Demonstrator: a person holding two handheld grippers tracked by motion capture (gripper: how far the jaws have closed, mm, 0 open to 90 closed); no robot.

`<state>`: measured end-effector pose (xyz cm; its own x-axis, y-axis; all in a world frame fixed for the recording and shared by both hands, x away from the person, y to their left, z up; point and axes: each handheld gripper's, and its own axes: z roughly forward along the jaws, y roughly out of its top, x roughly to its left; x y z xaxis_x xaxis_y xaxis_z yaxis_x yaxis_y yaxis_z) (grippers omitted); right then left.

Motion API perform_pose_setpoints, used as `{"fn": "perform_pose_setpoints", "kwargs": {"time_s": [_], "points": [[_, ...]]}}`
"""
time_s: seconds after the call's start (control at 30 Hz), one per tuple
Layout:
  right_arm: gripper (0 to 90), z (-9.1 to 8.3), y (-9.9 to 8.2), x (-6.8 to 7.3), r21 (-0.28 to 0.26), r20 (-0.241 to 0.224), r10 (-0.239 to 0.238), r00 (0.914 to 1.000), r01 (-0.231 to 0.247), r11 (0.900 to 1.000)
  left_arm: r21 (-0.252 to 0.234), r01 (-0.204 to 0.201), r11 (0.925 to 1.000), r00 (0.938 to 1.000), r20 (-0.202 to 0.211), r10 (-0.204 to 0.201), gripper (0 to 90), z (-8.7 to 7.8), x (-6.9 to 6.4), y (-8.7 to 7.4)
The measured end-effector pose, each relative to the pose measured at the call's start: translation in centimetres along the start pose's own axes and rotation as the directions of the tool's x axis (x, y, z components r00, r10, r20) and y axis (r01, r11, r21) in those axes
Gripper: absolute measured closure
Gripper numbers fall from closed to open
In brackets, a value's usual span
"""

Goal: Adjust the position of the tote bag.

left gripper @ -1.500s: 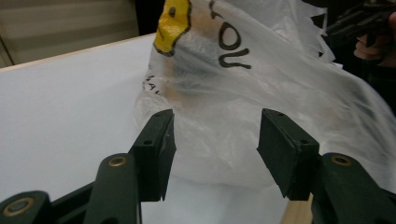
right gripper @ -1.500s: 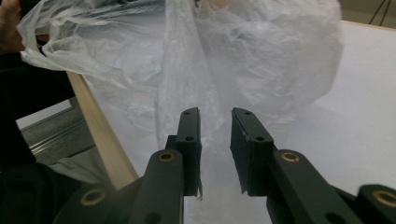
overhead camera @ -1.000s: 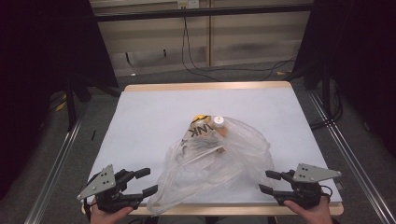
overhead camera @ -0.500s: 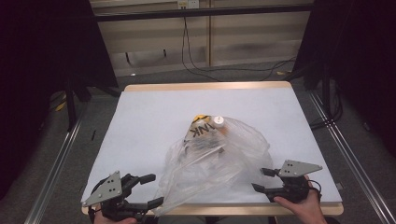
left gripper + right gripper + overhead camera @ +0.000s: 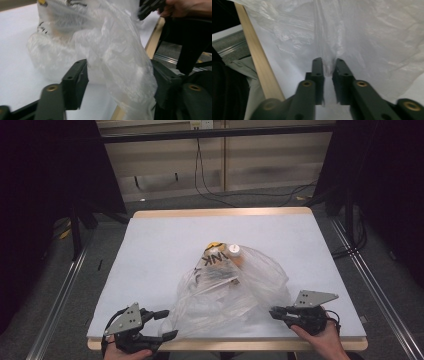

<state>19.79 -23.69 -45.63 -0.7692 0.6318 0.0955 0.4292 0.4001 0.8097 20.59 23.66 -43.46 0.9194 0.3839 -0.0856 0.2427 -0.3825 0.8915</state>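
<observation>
Two grippers flank our plastic bag (image 5: 230, 290) at the table's (image 5: 165, 240) near edge from above. Our left gripper (image 5: 117, 82) stands spread around bag film. Our right gripper (image 5: 328, 66) has just closed, pinching a fold.

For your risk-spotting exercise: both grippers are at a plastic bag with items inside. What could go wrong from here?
1. The right gripper has just closed its jaws on a thin fold of the bag; the film might tear or slip out.
2. The left gripper stands open around bunched film at the table edge; it may grab too little.
3. The bottle inside could roll when the bag is lifted.
</observation>
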Motion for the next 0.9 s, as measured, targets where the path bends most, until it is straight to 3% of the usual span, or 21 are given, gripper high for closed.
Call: {"fn": "perform_pose_setpoints", "kwargs": {"time_s": [0.1, 0.17, 0.27, 0.33, 0.53, 0.9], "points": [[89.9, -0.1, 0.0, 0.1, -0.009, -0.025, -0.001, 0.9997, 0.001, 1.0000, -0.025, 0.016, 0.9996, 0.9999, -0.004, -0.016, 53.0, -0.3, 0.2, -0.1], [90.0, -0.3, 0.1, 0.1, -0.020, -0.025, -0.004, 0.9997, 0.003, 0.9998, -0.029, 0.008, 0.9995, 1.0000, 0.003, -0.008, 64.8, -0.5, 0.3, -0.1], [90.0, -0.5, 0.1, 0.1, -0.028, -0.041, 0.001, 0.9992, -0.002, 0.9996, -0.051, 0.008, 0.9986, 0.9999, 0.012, -0.007, 70.3, -1.2, 0.5, 0.0], [90.0, -1.0, 0.2, 0.2, -0.060, -0.049, 0.005, 0.9988, -0.008, 0.9982, -0.080, 0.017, 0.9967, 0.9998, 0.014, -0.016, 82.4, -1.6, 0.5, 0.1], [90.0, -2.1, 0.7, 0.2, -0.139, -0.065, 0.005, 0.9979, -0.014, 0.9902, -0.122, 0.018, 0.9923, 0.9994, 0.032, -0.014, 86.9, -2.2, 0.4, 0.6], [90.0, -2.9, 1.5, -0.1, -0.192, -0.076, 0.013, 0.9970, -0.027, 0.9810, -0.152, 0.046, 0.9873, 0.9981, 0.047, -0.039, 87.5, -2.2, 0.3, 1.1]]}}
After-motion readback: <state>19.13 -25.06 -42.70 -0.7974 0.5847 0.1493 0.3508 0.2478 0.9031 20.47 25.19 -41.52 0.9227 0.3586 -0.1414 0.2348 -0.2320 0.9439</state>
